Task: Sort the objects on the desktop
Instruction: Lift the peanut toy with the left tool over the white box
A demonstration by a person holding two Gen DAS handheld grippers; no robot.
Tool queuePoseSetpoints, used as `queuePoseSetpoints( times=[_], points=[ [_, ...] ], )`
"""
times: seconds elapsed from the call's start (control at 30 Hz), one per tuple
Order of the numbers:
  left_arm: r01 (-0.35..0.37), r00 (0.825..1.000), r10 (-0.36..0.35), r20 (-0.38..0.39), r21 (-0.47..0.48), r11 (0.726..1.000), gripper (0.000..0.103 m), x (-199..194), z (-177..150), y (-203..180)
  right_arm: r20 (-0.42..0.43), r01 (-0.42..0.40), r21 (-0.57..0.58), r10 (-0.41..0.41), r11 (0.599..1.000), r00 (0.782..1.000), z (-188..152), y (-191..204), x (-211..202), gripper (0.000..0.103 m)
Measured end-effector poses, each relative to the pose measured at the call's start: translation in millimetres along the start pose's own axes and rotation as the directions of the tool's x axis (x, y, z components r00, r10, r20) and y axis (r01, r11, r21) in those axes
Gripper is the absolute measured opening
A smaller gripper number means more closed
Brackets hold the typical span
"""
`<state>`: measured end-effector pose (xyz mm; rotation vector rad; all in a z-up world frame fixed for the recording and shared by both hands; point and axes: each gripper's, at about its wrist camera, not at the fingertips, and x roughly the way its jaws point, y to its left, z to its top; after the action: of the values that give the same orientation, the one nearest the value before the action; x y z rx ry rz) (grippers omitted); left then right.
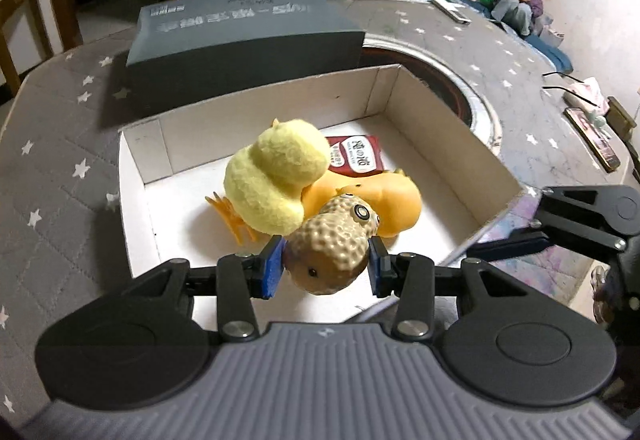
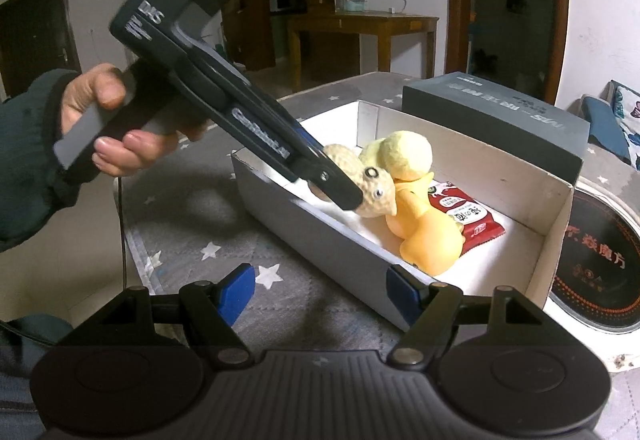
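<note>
My left gripper [image 1: 326,266] is shut on a tan peanut-shaped toy with googly eyes [image 1: 332,246], holding it over the near end of an open white box [image 1: 138,176]. In the right wrist view the same peanut toy [image 2: 374,186] hangs from the left gripper [image 2: 352,190] above the box [image 2: 312,240]. Inside lie a fluffy yellow chick [image 1: 276,176], an orange rubber duck [image 1: 394,200] and a red snack packet [image 1: 354,154]. My right gripper [image 2: 320,294] stands open with nothing between its blue pads, just outside the box's near wall.
A dark grey box lid [image 1: 240,36] lies behind the white box on the grey star-patterned table cover [image 1: 60,144]. A round inset cooktop [image 2: 600,260] sits beside the box. A phone [image 1: 592,138] and tissues lie near the far edge. A person sits on the sofa beyond.
</note>
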<state>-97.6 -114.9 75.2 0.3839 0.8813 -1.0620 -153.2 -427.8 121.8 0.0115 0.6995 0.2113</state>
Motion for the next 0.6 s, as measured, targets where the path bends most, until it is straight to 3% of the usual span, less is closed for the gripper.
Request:
queuePoseSetpoints(
  times=[0.6],
  points=[
    [-0.041,0.998,0.041,-0.039,-0.003,0.999,0.044,14.5,-5.3,0.9,0.003,0.018,0.001,-0.018,1.000,1.000,-2.6,6.5,5.5,0.075]
  ],
)
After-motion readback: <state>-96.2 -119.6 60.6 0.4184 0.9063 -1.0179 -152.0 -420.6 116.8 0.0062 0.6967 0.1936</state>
